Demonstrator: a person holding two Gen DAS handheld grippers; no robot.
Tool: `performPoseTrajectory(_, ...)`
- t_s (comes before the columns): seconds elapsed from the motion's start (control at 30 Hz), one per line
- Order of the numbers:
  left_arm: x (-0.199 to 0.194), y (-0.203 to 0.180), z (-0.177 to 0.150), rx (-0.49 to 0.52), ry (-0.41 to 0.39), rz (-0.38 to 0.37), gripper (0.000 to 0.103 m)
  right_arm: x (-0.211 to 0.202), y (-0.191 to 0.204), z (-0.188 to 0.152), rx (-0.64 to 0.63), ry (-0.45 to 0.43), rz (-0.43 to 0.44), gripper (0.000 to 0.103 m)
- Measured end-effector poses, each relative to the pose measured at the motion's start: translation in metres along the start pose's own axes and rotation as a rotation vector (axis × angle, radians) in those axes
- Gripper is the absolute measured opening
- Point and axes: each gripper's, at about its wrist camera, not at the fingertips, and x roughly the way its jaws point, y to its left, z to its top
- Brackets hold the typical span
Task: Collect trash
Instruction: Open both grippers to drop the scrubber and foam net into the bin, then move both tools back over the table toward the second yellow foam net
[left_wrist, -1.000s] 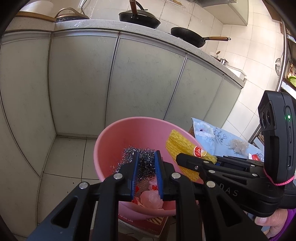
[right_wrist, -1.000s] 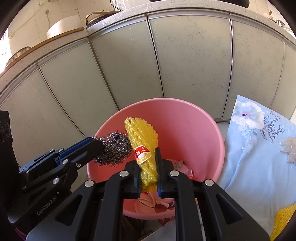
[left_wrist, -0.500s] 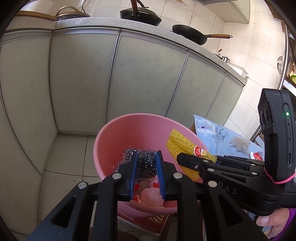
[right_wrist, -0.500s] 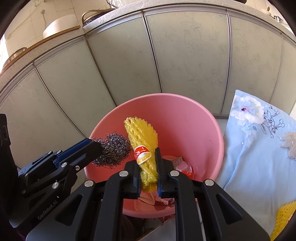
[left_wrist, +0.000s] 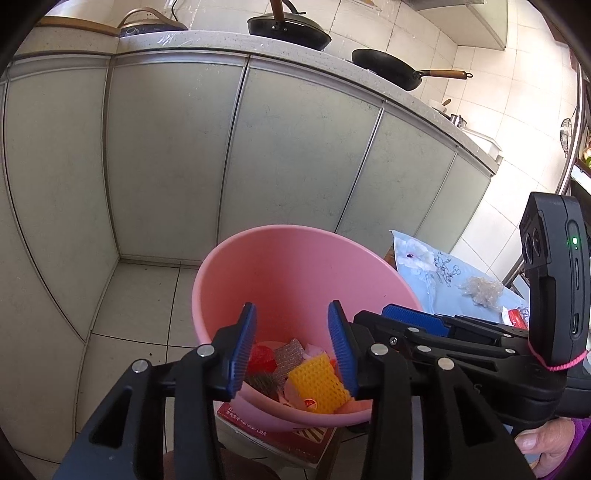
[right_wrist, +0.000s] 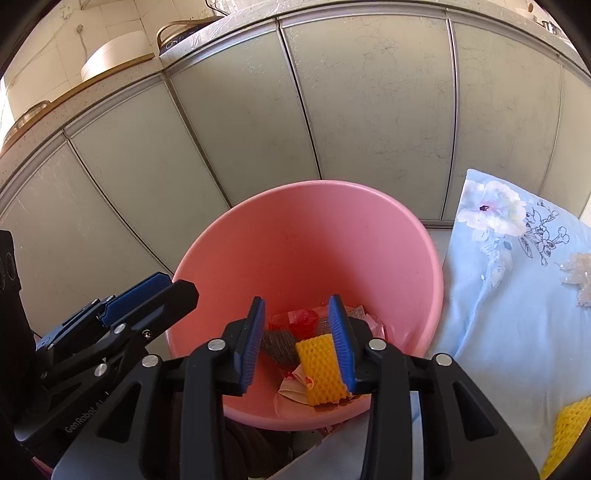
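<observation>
Both tools are hanging over the pink basin (left_wrist: 295, 273), left tool (left_wrist: 291, 343) and right tool (right_wrist: 297, 338) gaping wide, gripping nothing. Yellow foam net (right_wrist: 319, 369) and steel scrubber (right_wrist: 280, 347) are lying inside the basin with other trash.

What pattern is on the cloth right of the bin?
Light blue floral cloth; right wrist view.

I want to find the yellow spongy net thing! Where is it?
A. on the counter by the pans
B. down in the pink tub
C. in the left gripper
B: the yellow foam net lies in the pink tub beside the steel wool; both grippers are open.
</observation>
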Motion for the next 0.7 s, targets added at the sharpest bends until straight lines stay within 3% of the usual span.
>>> performPoseTrajectory(0.7,-0.031,-0.042,0.006,0.093,-0.038,-0.032,0.040,-0.076,-0.038,-0.035,0.046,-0.085,-0.055,0.037)
